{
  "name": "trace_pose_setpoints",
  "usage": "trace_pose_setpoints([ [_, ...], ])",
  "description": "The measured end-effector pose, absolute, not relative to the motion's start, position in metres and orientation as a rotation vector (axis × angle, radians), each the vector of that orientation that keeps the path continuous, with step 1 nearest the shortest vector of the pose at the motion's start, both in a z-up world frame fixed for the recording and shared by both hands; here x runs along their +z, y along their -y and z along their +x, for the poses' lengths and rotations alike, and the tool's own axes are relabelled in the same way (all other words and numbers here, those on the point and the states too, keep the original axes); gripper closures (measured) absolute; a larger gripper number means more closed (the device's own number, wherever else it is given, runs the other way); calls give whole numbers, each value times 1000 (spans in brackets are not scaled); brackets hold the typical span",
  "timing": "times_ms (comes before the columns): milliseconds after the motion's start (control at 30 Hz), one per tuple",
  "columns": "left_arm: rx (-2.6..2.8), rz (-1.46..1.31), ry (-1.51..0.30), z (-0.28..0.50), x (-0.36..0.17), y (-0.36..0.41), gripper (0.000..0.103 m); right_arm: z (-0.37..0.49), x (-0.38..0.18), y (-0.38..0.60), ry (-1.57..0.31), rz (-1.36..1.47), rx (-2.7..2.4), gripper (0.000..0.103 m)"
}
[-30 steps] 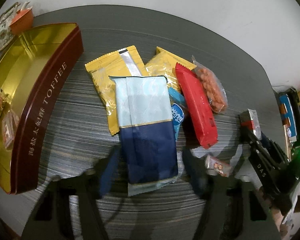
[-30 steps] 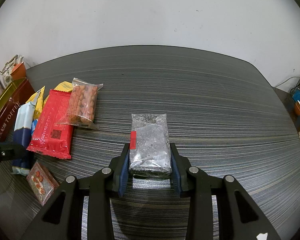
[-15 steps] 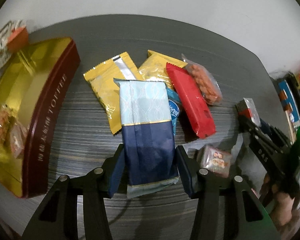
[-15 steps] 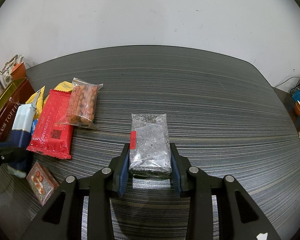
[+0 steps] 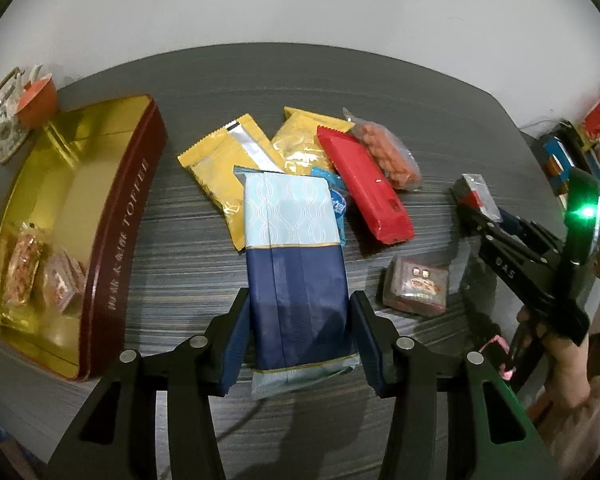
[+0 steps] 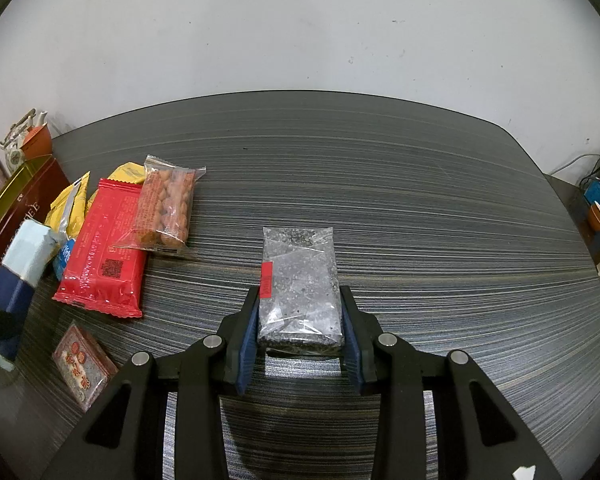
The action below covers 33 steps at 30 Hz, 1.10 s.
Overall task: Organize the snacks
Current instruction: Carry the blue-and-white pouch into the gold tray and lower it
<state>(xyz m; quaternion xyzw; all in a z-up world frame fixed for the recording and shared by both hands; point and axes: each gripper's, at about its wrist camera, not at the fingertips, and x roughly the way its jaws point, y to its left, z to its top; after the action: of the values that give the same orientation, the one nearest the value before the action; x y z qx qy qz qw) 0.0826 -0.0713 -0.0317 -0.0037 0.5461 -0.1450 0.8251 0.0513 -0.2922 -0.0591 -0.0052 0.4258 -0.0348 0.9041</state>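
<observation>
Dark striped tabletop [image 6: 400, 208] against a plain white wall; both wrist views are sharp enough to work from.

Left gripper [image 5: 300, 336]: the blue pads bracket the navy end of the blue-and-pale packet [image 5: 296, 256]. The pad at 9 o'clock touches the wrapper's edge and the other sits at its far edge, so I read this as a grip, at moderate width. The packet's pale end points to 12 o'clock over the pile.

Right gripper [image 6: 300, 328]: narrow opening, pads pressed on both long sides of the clear grey-speckled packet [image 6: 298, 280], red sticker at its 9 o'clock edge. Its far end appears to rest on the table, well apart from the other snacks.

Outward in the left view:
- two yellow packets [image 5: 220, 168] and a small blue one [image 5: 336, 200] partly under the held packet
- red packet [image 5: 364, 188] at 2 o'clock, peanut bag [image 5: 388, 152] touching it
- small brown box [image 5: 416, 286] at 3 o'clock, just beside the pad
- gold toffee tin [image 5: 136, 200] at 9 o'clock, open, a few wrapped sweets at its near end — most of the floor bare

Step in hand, as I judge it: pick-up done on both sides, transfer to the tin pending.

Next move, left hand first: swing toward 9 o'clock, clear the tin's maroon wall, lay the long packet flat along the bare gold floor. Risk — its free end droops and catches the rim.
</observation>
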Motion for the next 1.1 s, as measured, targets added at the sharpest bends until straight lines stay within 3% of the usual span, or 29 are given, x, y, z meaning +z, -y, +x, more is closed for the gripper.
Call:
trace_pose_setpoints([
  [700, -190, -26, -1049, 97, 21, -8, 54, 51, -58, 293, -882, -12, -77, 69],
  [1100, -6, -12, -1071, 134, 2, -95, 54, 51, -58, 293, -882, -13, -77, 69],
])
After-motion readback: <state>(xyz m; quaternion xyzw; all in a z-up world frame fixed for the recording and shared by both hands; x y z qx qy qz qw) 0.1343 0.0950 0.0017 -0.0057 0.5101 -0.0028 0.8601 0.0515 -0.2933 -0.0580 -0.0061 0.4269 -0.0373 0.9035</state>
